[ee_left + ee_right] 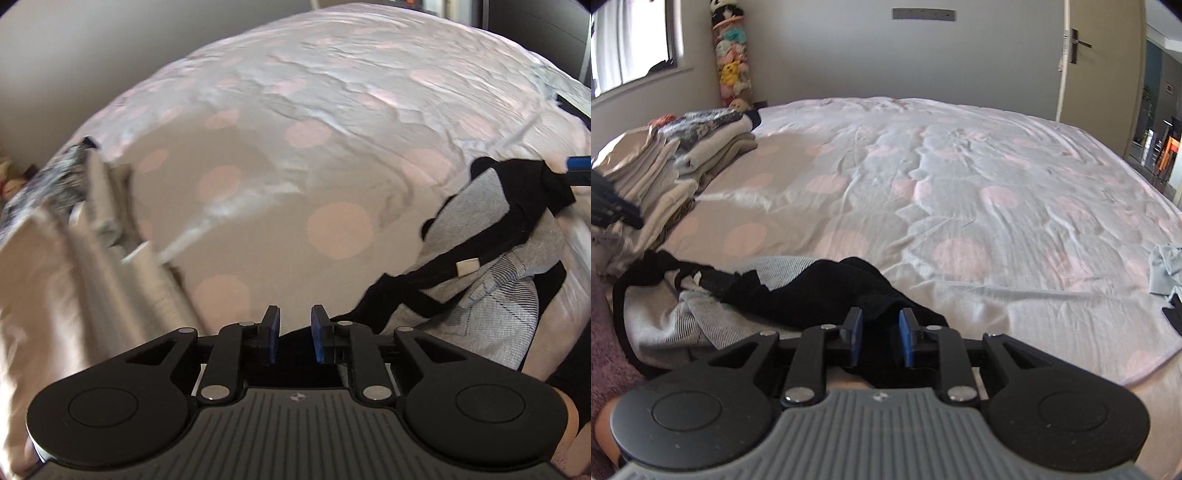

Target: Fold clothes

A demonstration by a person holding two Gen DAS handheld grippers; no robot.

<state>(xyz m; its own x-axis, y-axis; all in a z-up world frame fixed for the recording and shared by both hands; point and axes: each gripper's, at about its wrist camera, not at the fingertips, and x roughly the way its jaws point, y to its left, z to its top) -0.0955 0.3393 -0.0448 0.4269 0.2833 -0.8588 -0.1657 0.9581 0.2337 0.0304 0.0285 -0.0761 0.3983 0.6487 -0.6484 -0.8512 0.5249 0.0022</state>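
A grey garment with black trim (701,306) lies crumpled at the lower left of the right wrist view, on the polka-dot bedspread (960,177). The right gripper (879,332) stands slightly parted around its black edge. The left gripper (294,334) is slightly parted, holding nothing. Folded clothes (665,162) are stacked at upper left.

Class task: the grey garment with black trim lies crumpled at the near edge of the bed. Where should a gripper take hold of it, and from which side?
Probably the black trim band along the grey garment. It stands up as a raised ridge over the crumple, so a gripper can pinch it from above without catching the spotted bedspread. The flat grey panels offer no such edge.
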